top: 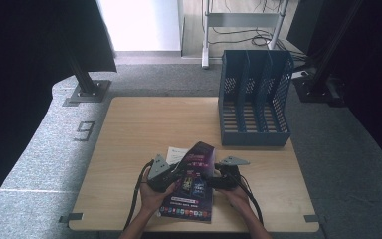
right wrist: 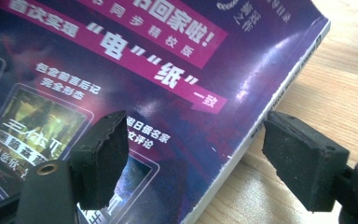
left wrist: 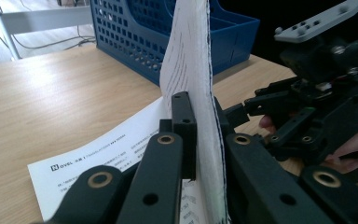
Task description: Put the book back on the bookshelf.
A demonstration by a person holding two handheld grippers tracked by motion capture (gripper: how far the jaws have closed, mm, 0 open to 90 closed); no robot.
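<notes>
high view: the book (top: 191, 191) lies at the tabletop's (top: 129, 134) near edge, some pages lifted. the left claw (top: 171, 175) is clamped on those pages; the right claw (top: 215, 175) is apart around the spine. judging by this, filing it in the far-right blue rack (top: 253, 99) remains.

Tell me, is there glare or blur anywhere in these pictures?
High view: the bright doorway at the top is washed out and the dark sides swallow detail. Right gripper view: light glares off the purple book cover, and the near jaw pads look soft. Left gripper view: the blue file rack behind is slightly out of focus.
</notes>
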